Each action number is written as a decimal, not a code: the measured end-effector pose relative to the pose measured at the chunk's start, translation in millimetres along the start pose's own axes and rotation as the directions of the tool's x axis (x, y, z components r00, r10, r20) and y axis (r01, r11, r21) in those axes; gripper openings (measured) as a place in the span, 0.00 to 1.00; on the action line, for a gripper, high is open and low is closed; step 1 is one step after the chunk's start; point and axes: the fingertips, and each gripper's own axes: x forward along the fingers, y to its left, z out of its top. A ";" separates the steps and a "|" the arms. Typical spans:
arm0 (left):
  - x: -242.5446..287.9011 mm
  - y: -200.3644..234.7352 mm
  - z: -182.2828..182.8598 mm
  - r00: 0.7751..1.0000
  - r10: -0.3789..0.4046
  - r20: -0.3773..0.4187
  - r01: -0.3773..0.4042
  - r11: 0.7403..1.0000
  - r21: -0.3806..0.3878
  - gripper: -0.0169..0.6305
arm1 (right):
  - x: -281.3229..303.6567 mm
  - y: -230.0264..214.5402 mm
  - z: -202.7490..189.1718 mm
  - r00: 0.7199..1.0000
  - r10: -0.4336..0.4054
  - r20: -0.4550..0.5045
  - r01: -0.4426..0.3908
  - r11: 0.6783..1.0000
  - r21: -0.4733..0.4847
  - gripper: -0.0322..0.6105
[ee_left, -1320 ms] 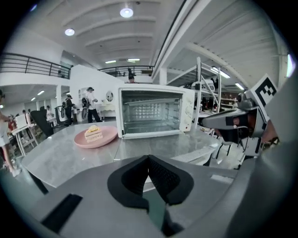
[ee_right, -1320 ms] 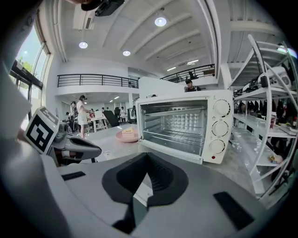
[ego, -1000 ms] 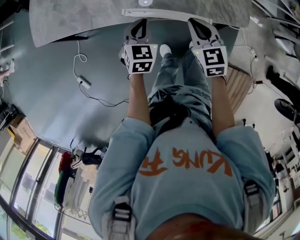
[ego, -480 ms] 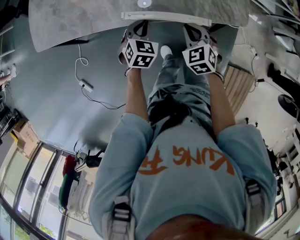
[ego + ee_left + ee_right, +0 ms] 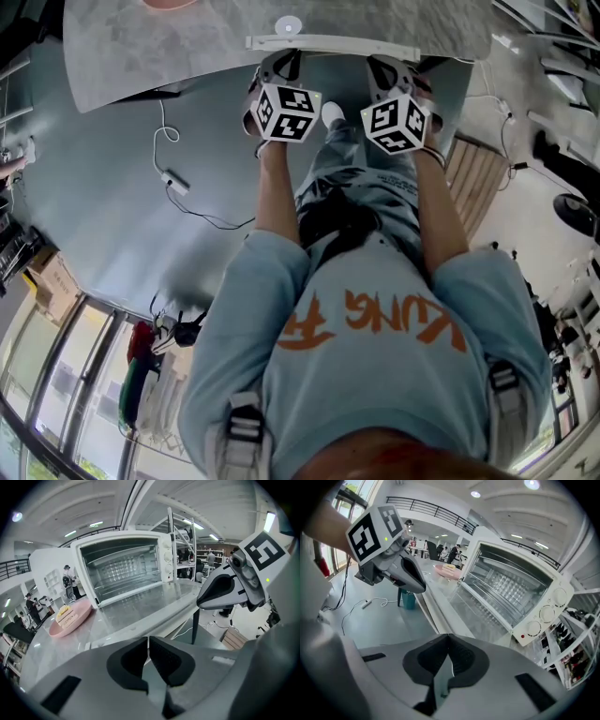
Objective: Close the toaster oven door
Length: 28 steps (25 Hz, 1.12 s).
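The white toaster oven point(image 5: 124, 562) stands open on the marble table point(image 5: 150, 42), and its glass door point(image 5: 140, 603) lies folded down flat toward me. The right gripper view shows the oven point(image 5: 520, 590) and its lowered door point(image 5: 476, 609) as well. From the head view, the door's white front bar point(image 5: 328, 42) sits just past both grippers. My left gripper point(image 5: 281, 64) and right gripper point(image 5: 392, 67) are side by side just below that bar, both shut and empty. The left jaws point(image 5: 148, 641) and right jaws point(image 5: 450, 640) touch nothing.
A pink plate point(image 5: 70, 617) with a piece of food sits on the table left of the oven. Below the table are a grey floor, a white power cable point(image 5: 173, 178) and a teal bin point(image 5: 408, 599). Shelving point(image 5: 574, 653) stands to the right, and people are far off.
Both grippers have moved forward toward the table edge and tipped, so their marker cubes now face more upward. The jaws stay shut.
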 end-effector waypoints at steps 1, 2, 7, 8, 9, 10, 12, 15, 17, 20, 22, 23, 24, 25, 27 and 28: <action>-1.1 0.0 1.3 1.000 0.001 -0.001 -0.001 1.000 0.007 0.03 | -1.4 -0.6 1.7 1.000 -0.004 -0.003 0.004 1.000 -0.023 0.05; -2.5 0.0 2.5 1.000 0.003 0.000 -0.003 1.000 0.015 0.03 | -2.9 -1.2 3.5 1.000 -0.009 -0.005 0.009 0.999 -0.042 0.05; -10.1 2.1 9.5 1.000 0.011 0.007 -0.012 0.997 0.080 0.03 | -10.3 -6.7 12.6 0.999 -0.040 0.001 0.040 0.994 -0.099 0.05; -11.3 2.6 10.1 1.000 0.013 0.008 -0.014 0.996 0.093 0.03 | -11.6 -7.7 13.6 0.999 -0.045 0.002 0.045 0.993 -0.109 0.05; -12.5 2.8 10.2 1.000 0.015 0.008 -0.016 0.994 0.104 0.03 | -12.9 -8.5 14.3 0.999 -0.049 0.005 0.049 0.992 -0.117 0.05; -13.7 2.9 10.2 1.000 0.018 0.007 -0.019 0.993 0.114 0.03 | -14.3 -9.2 14.7 0.999 -0.052 0.008 0.053 0.991 -0.123 0.05; -15.4 3.1 10.1 1.000 0.022 0.006 -0.023 0.992 0.125 0.03 | -16.6 -10.9 15.4 0.998 -0.062 0.013 0.063 0.989 -0.134 0.05; -16.6 4.5 8.9 1.000 0.025 0.003 -0.026 0.991 0.131 0.03 | -17.6 -10.7 15.9 0.996 -0.089 0.005 0.088 0.983 -0.161 0.05; -16.4 5.0 8.1 1.000 0.025 0.000 -0.025 0.990 0.136 0.03 | -17.2 -9.9 15.7 0.994 -0.105 0.000 0.104 0.979 -0.175 0.06; -17.4 5.3 8.9 1.000 0.028 0.004 -0.028 0.989 0.142 0.04 | -17.8 -10.0 16.9 0.992 -0.123 0.001 0.121 0.974 -0.194 0.06; -18.4 5.7 10.9 0.999 0.035 0.012 -0.036 0.988 0.149 0.04 | -19.2 -11.5 18.5 0.990 -0.143 0.007 0.141 0.967 -0.211 0.06; -18.8 5.6 11.8 0.999 0.038 0.015 -0.040 0.987 0.153 0.04 | -20.0 -11.9 19.0 0.989 -0.150 0.010 0.149 0.964 -0.219 0.06; -19.2 5.3 12.4 0.999 0.039 0.016 -0.041 0.986 0.159 0.04 | -20.7 -11.8 19.3 0.988 -0.153 0.011 0.152 0.962 -0.225 0.07; -19.7 5.0 12.7 0.999 0.038 0.016 -0.041 0.985 0.167 0.04 | -21.3 -11.1 19.5 0.988 -0.152 0.011 0.150 0.961 -0.232 0.08; -20.4 3.7 13.2 0.999 0.033 0.012 -0.035 0.981 0.190 0.06 | -21.8 -9.6 19.5 0.989 -0.147 0.008 0.145 0.958 -0.247 0.11; -20.2 2.5 13.4 1.000 0.029 0.009 -0.030 0.979 0.203 0.08 | -21.8 -9.3 19.5 0.989 -0.145 0.008 0.143 0.956 -0.255 0.12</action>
